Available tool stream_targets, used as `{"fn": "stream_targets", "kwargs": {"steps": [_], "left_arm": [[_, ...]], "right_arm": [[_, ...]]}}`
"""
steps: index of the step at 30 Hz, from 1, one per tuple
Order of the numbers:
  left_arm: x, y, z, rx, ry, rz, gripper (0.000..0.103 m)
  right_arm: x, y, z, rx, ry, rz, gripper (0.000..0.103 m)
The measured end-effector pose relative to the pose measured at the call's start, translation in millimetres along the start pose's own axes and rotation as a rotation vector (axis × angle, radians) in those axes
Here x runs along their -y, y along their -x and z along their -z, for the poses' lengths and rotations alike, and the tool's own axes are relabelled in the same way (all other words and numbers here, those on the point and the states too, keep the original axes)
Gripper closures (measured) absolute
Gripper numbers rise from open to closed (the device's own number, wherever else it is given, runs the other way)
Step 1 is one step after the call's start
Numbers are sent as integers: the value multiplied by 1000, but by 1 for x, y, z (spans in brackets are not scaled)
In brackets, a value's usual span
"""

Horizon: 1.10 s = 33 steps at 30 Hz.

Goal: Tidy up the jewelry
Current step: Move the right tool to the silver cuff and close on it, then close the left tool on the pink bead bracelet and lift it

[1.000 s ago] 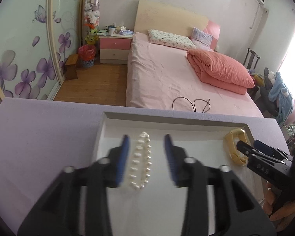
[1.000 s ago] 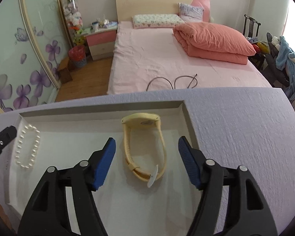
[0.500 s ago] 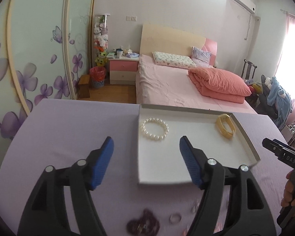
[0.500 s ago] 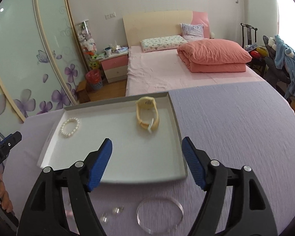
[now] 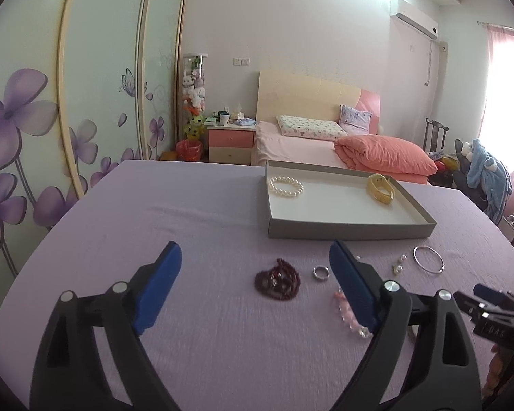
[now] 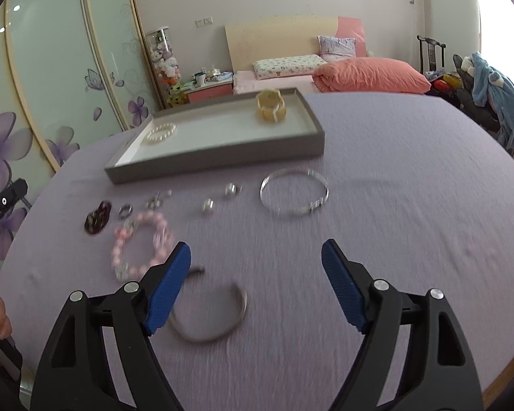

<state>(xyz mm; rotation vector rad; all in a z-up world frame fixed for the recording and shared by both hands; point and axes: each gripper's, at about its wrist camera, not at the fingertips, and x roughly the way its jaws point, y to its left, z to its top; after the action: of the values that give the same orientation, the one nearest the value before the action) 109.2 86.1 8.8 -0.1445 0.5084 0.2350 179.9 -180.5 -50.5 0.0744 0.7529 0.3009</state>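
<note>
Both my claws hang over the purple table (image 5: 195, 205), their jaws spreading wider with nothing gripped. Just ahead of my left claw (image 5: 255, 269) lies a dark red bead bracelet (image 5: 277, 279); under my right claw (image 6: 256, 261) a dark open bangle (image 6: 216, 311). Farther off, the grey tray (image 6: 222, 152) holds a pearl bracelet (image 5: 286, 186) on its left and a yellow watch (image 5: 380, 189) on its right.

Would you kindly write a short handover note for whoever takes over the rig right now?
Left gripper: jaws opening, nothing between them, above the dark red beads.
Right gripper: jaws opening, nothing held, over the open bangle.
Done: pearl bracelet and yellow watch lie in the tray.
Left on the cloth: red beads, ring, pink bracelet, silver bangle, open bangle, small silver pieces.
</note>
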Motion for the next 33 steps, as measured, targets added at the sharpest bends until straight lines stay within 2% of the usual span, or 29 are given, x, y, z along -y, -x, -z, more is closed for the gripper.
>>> {"fn": "stream_targets", "kwargs": {"steps": [5,12,27,33], "left_arm": [[0,11,14,-15,11,27,13],[0,19,25,-26,12,44,13],[1,14,28,-35,11,47,13],[0,13,29,-39,17,46,13]], "right_arm": [[-16,4,30,-31,18,0,22],[-31,-2,49,-66,34,14,22],[-52,-16,44,-93,70,139,23],[-54,-19,39,-96,72,144,34]]}}
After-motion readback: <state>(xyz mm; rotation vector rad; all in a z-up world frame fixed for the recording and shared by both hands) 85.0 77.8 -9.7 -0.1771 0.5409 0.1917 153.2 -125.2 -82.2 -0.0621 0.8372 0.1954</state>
